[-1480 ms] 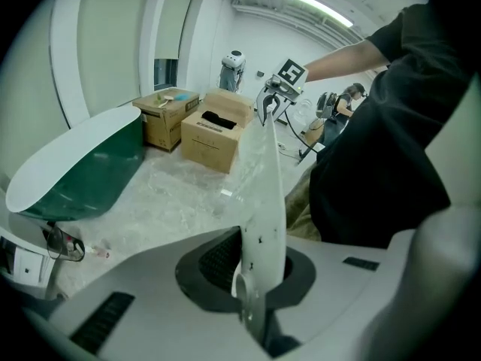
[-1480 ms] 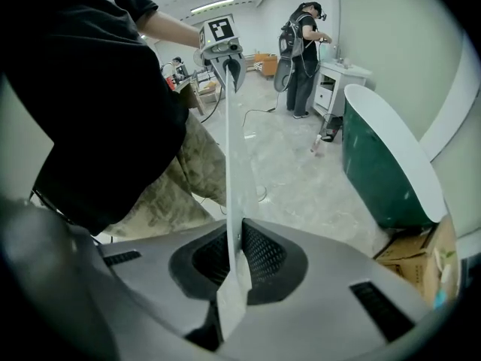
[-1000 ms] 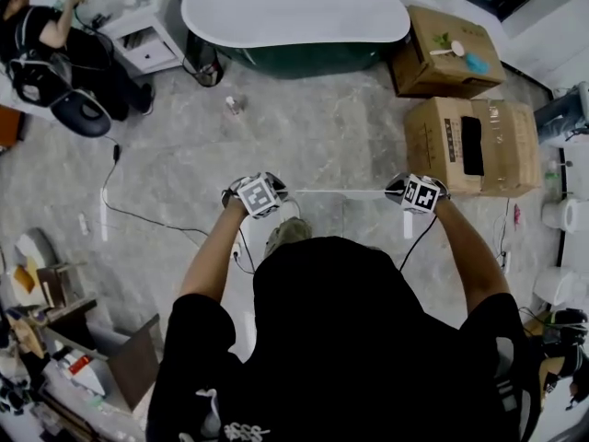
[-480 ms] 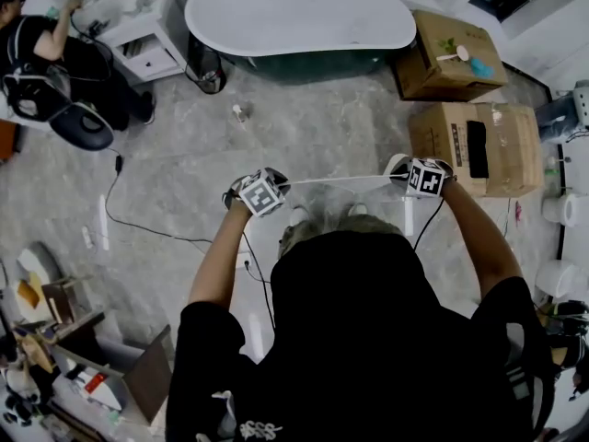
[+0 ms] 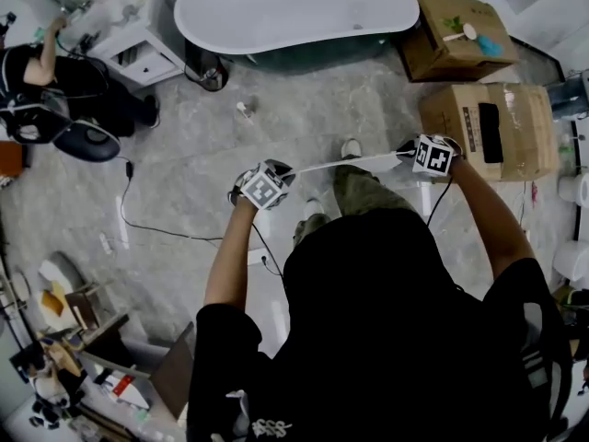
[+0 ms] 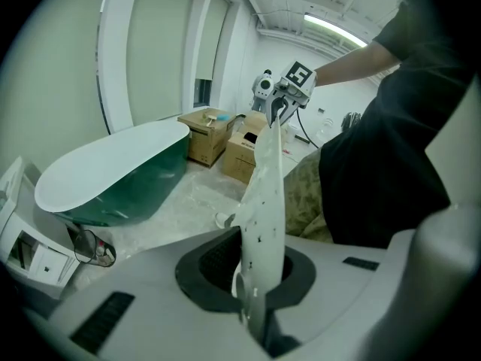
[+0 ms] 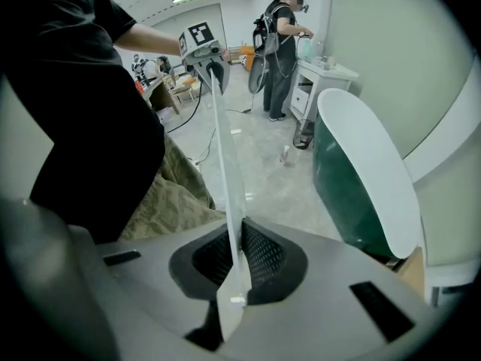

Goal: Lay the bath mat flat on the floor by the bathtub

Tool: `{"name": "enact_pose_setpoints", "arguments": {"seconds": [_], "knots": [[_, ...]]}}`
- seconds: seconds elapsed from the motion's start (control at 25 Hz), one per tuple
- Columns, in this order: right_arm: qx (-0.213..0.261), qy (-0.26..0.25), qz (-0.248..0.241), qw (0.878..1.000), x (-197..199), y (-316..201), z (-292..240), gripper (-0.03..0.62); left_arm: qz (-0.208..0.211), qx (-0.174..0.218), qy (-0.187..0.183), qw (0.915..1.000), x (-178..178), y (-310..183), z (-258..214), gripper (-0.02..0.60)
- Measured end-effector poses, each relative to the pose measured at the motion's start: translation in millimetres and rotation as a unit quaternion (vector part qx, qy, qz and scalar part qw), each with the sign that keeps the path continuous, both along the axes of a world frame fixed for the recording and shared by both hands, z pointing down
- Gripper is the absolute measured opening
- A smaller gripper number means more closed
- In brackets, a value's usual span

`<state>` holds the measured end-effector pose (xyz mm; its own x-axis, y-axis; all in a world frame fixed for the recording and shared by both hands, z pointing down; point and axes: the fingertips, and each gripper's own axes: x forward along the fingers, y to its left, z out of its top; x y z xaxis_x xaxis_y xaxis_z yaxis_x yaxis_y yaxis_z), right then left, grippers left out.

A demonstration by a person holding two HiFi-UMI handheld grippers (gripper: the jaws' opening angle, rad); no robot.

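1. Thin white bath mat [image 5: 354, 163]: flexible sheet, smooth, dotted with small dark holes. Seen edge-on in the head view.
2. Held in the air, drawn nearly taut between the two tongs, above olive-green trouser legs [image 5: 363, 191]. Not on the floor.
3. Left gripper [image 5: 281, 175]: jaws pinched narrow on one end of the bath mat, black cross-hatched pads pressed to both faces of the sheet.
4. Right gripper [image 5: 409, 152]: jaws likewise closed tight on the other end, sheet edge clamped between the meshed pads.
5. Grey marbled floor [image 5: 184, 155]: hard and slightly glossy, open between the bath mat and the tub.
6. Oval freestanding bathtub [image 5: 294, 7]: smooth white rim and inside, dark green outer shell. Well apart from the bath mat, at the top of the head view.
7. Two brown cardboard boxes [image 5: 456, 30] at the right end of the bathtub, the nearer one just beyond the right gripper.
8. Small pale bottle [image 5: 244, 110] lying on the floor between the left gripper and the bathtub.
9. Dark wire bin [image 5: 210, 72] beside the left end of the bathtub, next to a white drawer cabinet [image 5: 138, 49].
10. Black cable [image 5: 156, 228] trailing across the floor to the left of the left gripper.
11. Second person in black clothing [image 5: 55, 81] at the cabinet, well clear of the bath mat.
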<state>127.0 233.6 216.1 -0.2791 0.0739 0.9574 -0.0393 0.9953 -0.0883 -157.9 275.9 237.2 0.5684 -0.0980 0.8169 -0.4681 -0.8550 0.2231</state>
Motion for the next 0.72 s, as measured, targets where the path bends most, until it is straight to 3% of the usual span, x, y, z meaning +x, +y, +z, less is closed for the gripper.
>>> {"name": "enact_pose_setpoints", "arguments": {"seconds": [0.2, 0.48, 0.72], "knots": [[-0.006, -0.032, 0.004, 0.999, 12.4, -60.3, 9.4, 0.029, -0.022, -0.021, -0.016, 0.9994, 9.8, -53.8, 7.5, 0.026], [-0.027, -0.05, 0.006, 0.998, 49.7, -139.4, 24.5, 0.029, -0.051, -0.068, 0.003, 0.9964, 48.9, -129.2, 24.7, 0.026], [-0.034, -0.057, 0.004, 0.998, 74.9, -189.4, 46.1, 0.029, -0.047, -0.104, -0.007, 0.9934, 73.1, -175.6, 39.2, 0.026]]}}
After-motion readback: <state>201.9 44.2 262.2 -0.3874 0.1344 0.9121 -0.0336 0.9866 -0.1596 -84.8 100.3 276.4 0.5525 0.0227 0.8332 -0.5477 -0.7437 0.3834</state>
